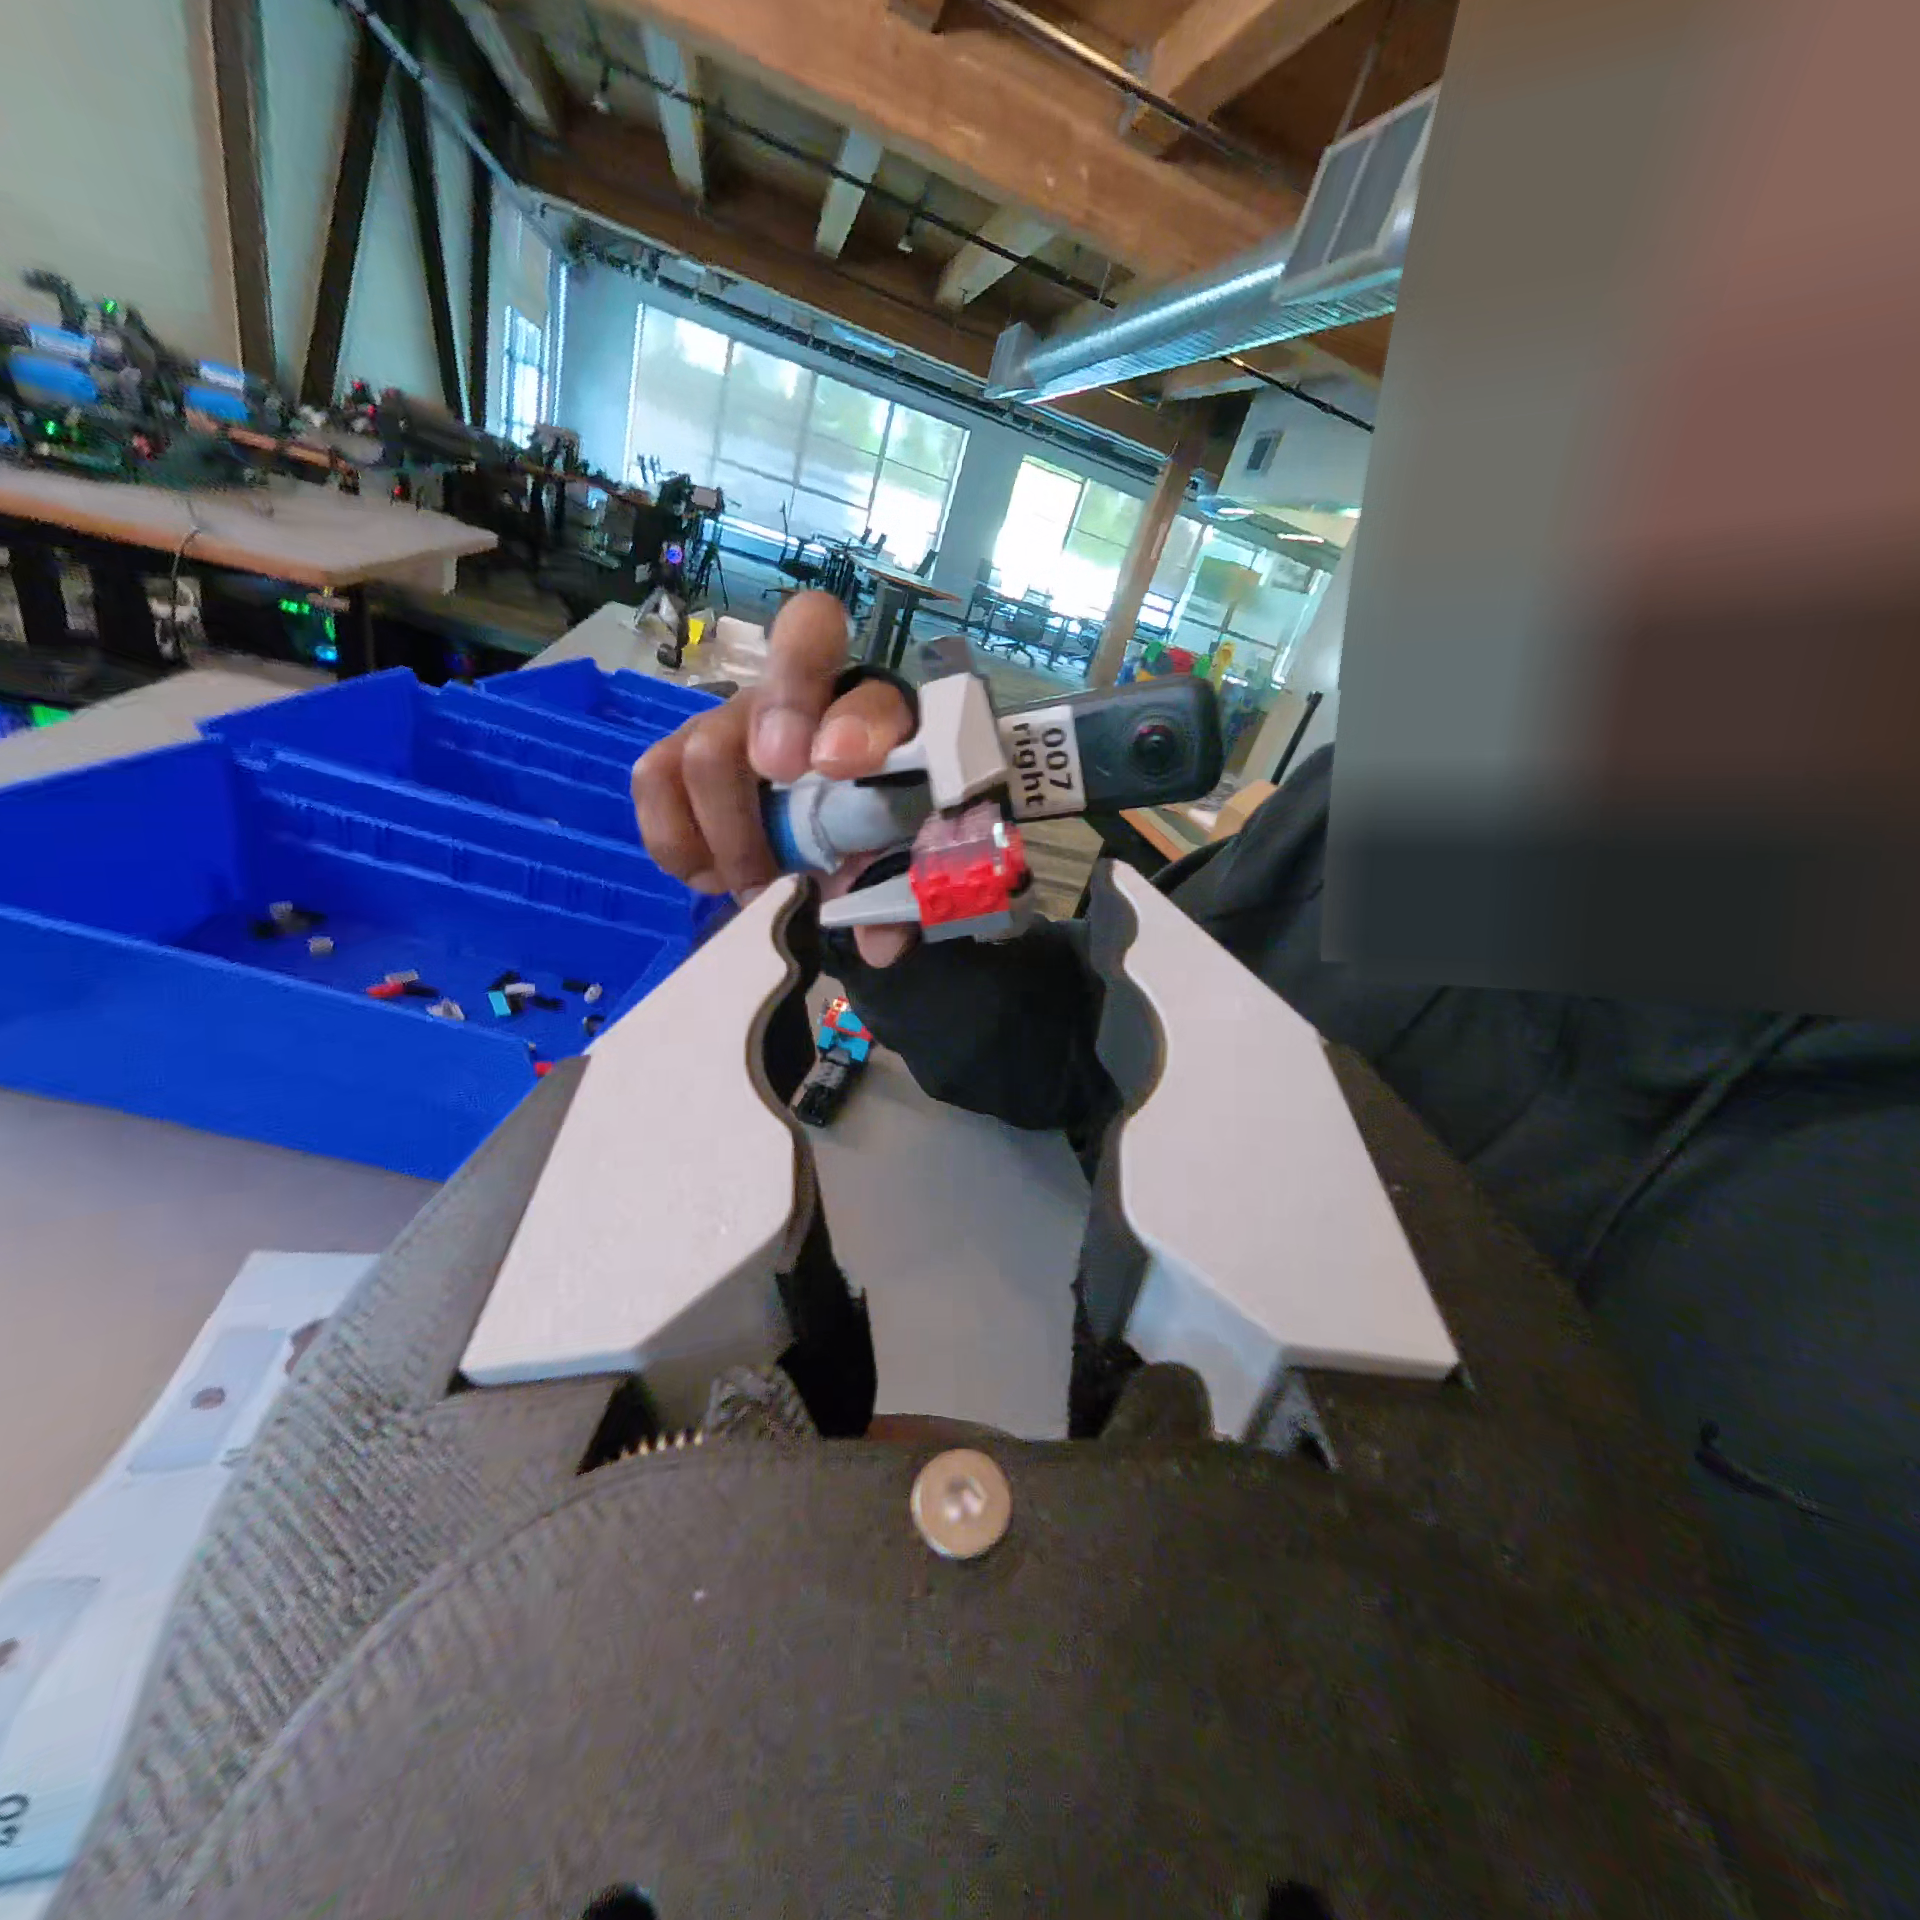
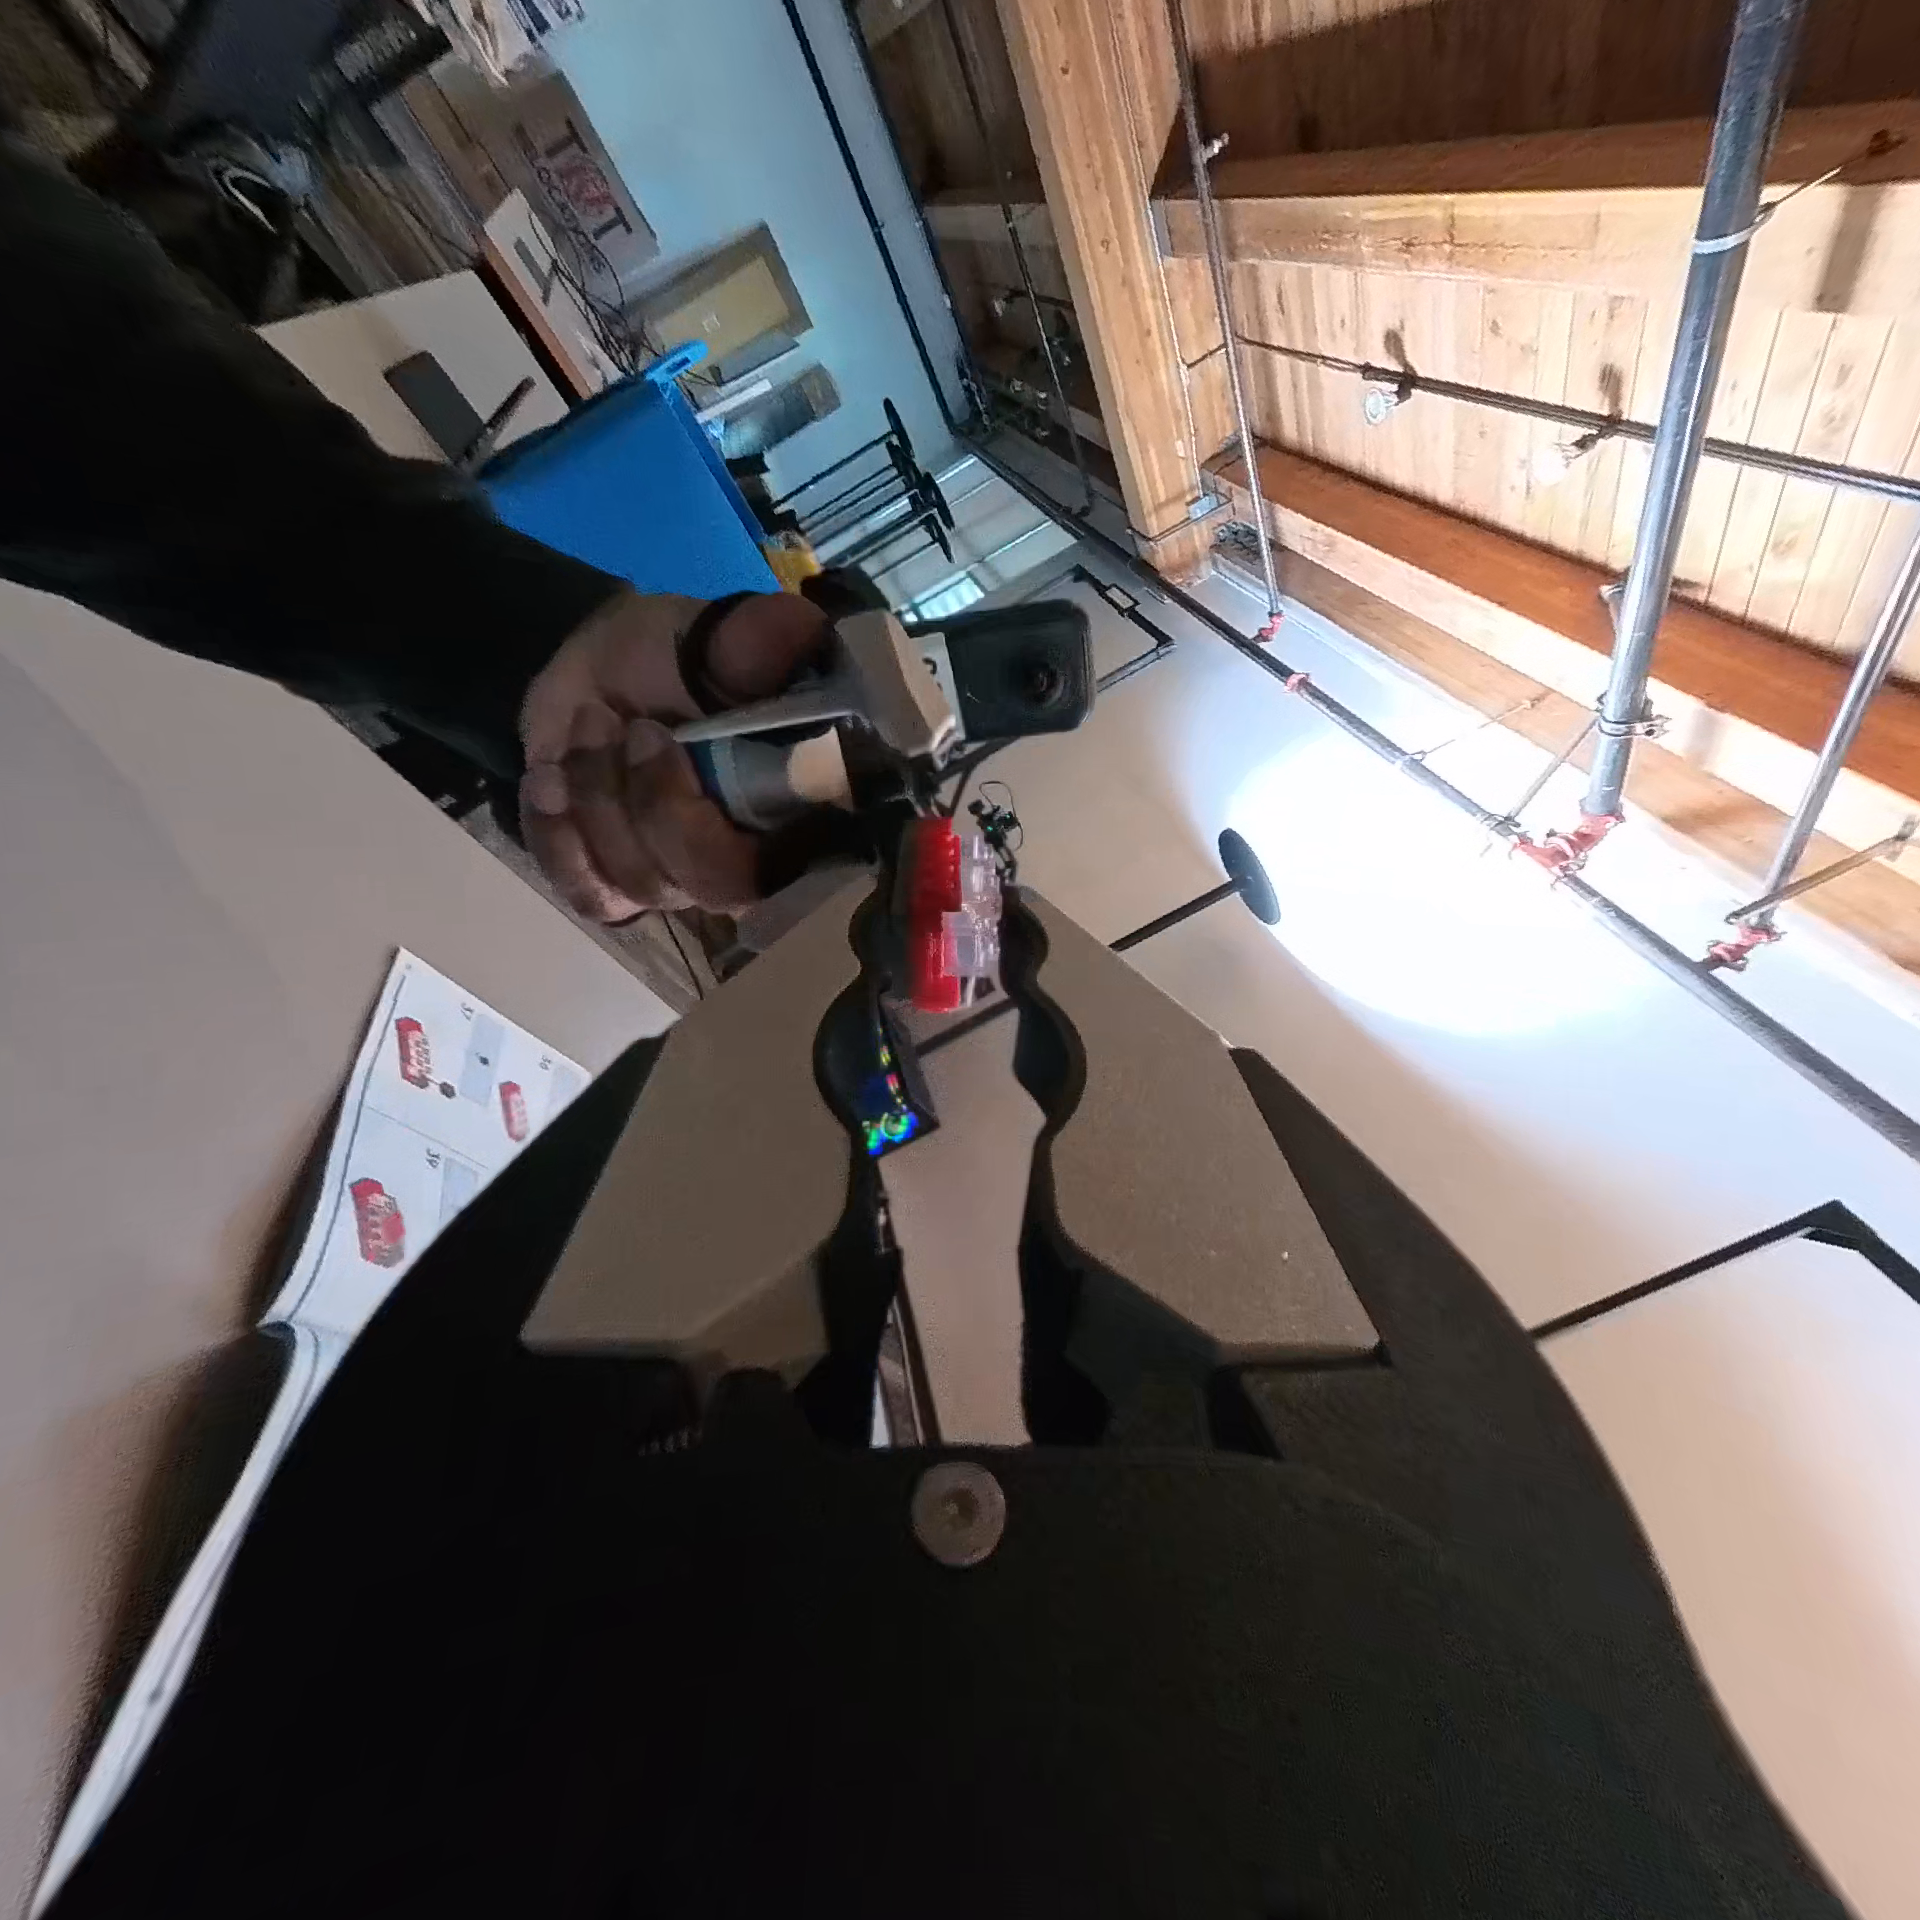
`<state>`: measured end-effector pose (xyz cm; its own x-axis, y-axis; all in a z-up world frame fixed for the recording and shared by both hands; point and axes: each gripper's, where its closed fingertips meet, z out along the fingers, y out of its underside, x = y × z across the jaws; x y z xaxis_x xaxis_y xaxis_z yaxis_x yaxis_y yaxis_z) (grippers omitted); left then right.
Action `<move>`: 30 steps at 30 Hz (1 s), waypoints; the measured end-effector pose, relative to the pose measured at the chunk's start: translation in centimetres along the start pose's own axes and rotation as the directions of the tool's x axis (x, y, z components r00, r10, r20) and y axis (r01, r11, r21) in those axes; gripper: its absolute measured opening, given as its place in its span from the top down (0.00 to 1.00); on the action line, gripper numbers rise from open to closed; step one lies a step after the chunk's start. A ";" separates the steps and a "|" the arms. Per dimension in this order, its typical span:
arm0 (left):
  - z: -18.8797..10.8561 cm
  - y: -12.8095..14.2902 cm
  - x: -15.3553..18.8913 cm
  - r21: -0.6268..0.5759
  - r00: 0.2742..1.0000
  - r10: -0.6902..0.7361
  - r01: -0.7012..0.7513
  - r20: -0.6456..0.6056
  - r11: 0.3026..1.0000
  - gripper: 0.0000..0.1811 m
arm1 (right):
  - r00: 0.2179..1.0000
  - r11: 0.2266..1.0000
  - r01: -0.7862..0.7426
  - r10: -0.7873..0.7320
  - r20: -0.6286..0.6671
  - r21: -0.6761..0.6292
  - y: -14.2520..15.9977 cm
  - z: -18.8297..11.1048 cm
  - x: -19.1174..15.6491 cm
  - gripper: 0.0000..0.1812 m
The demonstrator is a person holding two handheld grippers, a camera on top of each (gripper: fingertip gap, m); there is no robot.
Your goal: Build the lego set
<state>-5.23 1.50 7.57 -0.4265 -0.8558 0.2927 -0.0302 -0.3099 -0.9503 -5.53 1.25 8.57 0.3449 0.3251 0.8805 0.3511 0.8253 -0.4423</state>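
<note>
My left gripper [image 1: 956,888] is open wide and empty, tilted up off the table. My right gripper [image 2: 943,920] is shut on a small red and clear lego assembly [image 2: 951,914] at its fingertips. In the left wrist view the right gripper [image 1: 935,906], held by a hand [image 1: 727,790], holds that assembly [image 1: 964,881] in the air, in line with the gap between the left fingertips. Whether the left fingers touch the assembly I cannot tell. In the right wrist view a hand [image 2: 613,790] holds the left gripper just beyond the assembly, its camera [image 2: 1023,675] facing me.
A blue bin [image 1: 312,1039] with several loose pieces stands on the grey table [image 1: 156,1174] at the left. A small blue, red and black lego model [image 1: 836,1049] lies on the table below the grippers. An open instruction booklet [image 2: 436,1101] lies at the left. The grippers are tip to tip, or close to it.
</note>
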 end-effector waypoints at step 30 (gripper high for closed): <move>2.6 -0.8 -0.1 0.073 0.995 -0.103 0.104 -0.008 0.992 0.87 | 0.986 0.985 -0.163 0.164 -0.010 0.062 0.2 -0.9 1.2 0.83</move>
<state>-2.84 0.71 8.54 -0.4281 -0.8160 0.3884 -0.0079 -0.4263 -0.9045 -4.27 1.39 9.35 0.4061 0.4512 0.7946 0.2358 0.7884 -0.5682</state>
